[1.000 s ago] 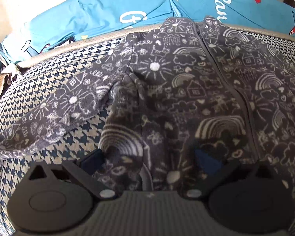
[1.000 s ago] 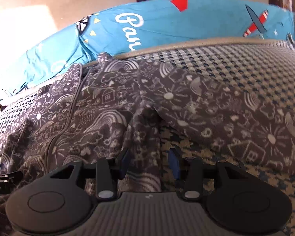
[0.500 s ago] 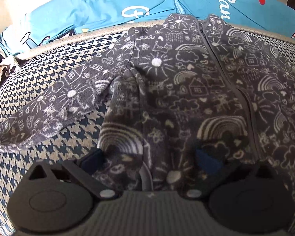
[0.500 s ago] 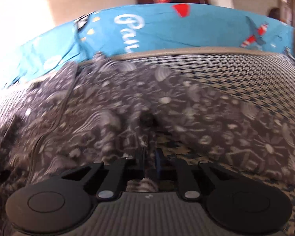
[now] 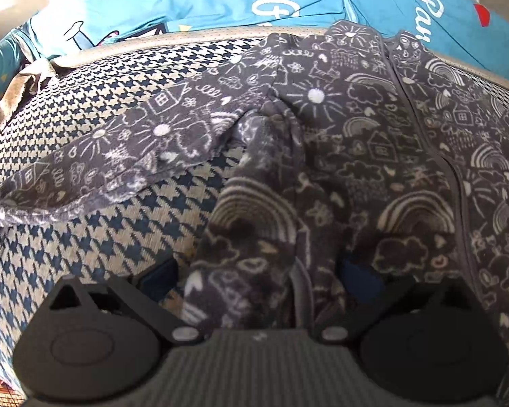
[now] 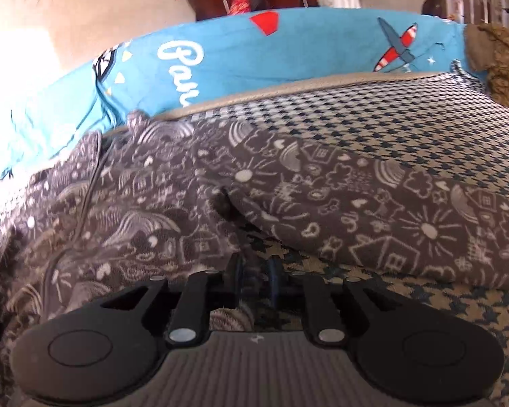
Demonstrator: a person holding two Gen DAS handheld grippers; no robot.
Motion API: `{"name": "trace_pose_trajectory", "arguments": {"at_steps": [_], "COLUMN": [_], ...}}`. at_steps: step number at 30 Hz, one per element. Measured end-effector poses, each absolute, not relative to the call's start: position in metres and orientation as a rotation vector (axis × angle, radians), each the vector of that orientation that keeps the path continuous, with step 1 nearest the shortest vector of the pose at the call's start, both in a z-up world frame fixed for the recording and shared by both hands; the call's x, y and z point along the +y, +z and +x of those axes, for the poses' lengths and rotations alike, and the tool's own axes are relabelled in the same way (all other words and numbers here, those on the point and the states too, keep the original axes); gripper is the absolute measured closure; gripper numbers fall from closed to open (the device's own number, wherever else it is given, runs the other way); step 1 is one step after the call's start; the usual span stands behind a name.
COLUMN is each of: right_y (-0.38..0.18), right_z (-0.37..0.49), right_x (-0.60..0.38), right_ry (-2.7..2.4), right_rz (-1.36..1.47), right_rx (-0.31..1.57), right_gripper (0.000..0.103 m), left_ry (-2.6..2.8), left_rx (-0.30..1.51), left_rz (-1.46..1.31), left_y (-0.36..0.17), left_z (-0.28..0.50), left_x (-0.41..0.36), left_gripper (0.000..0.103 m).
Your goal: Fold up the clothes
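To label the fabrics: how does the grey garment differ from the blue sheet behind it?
The grey garment carries small white doodles; the blue sheet carries large lettering. The grey garment lies on the houndstooth cover; the blue sheet lies beyond its edge. Both are printed cloth.

Both wrist cameras look steeply down and forward, very close over the grey patterned garment (image 5: 356,156) spread on the houndstooth cover (image 5: 95,108). The left view sits over its left half, the right view (image 6: 152,203) over its right sleeve side. Both share the zipped chest and the blue bedding (image 6: 254,54) beyond the garment.
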State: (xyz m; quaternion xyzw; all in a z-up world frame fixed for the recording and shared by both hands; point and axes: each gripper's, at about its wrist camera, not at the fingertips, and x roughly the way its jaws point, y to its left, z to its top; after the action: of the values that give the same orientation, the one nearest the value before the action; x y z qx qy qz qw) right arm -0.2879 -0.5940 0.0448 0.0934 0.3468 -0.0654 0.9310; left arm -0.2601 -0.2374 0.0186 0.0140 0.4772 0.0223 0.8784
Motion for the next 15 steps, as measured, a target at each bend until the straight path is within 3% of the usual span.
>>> {"name": "trace_pose_trajectory", "arguments": {"at_steps": [11,15], "right_y": [0.063,0.054], "right_z": [-0.329,-0.33], "right_x": [-0.575,-0.559], "right_ry": [0.056,0.086], "right_rz": [0.222,0.202], "right_rx": [0.65,0.711], "right_gripper": [0.088,0.088], "left_ry": [0.06,0.064], "left_rx": [0.978,0.974], "left_rz": [0.017,0.015], "left_y": [0.023,0.023], "left_z": [-0.273,-0.278], "left_x": [-0.236,-0.234], "left_gripper": [0.0,0.0]}}
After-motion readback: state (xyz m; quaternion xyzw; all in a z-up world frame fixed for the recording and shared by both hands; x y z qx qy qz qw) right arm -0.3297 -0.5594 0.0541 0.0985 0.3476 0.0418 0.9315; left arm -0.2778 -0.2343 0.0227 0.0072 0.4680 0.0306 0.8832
